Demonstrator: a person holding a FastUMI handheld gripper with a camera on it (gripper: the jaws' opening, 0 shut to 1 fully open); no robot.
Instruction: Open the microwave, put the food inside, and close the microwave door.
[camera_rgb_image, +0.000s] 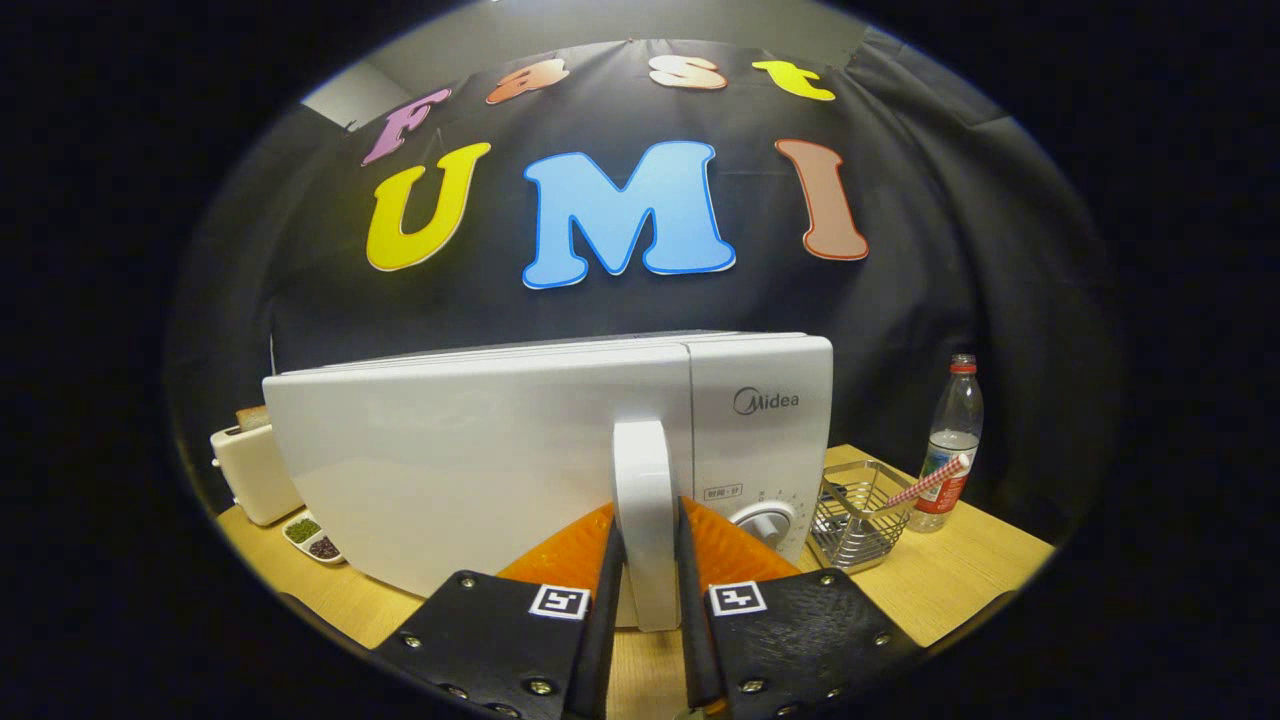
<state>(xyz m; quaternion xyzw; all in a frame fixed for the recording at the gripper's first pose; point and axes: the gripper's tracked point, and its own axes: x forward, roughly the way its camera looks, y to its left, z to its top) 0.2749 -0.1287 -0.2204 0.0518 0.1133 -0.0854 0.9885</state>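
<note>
Gripper view, riding the fingers (612, 590), facing forward, close up on the microwave (480, 460) front, table (960, 580) below

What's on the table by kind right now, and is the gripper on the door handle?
Microwave: 1
Toaster: 1
Dish of grains: 1
Wire basket: 1
Water bottle: 1
Total: 5
The gripper is shut on the door handle.
</note>
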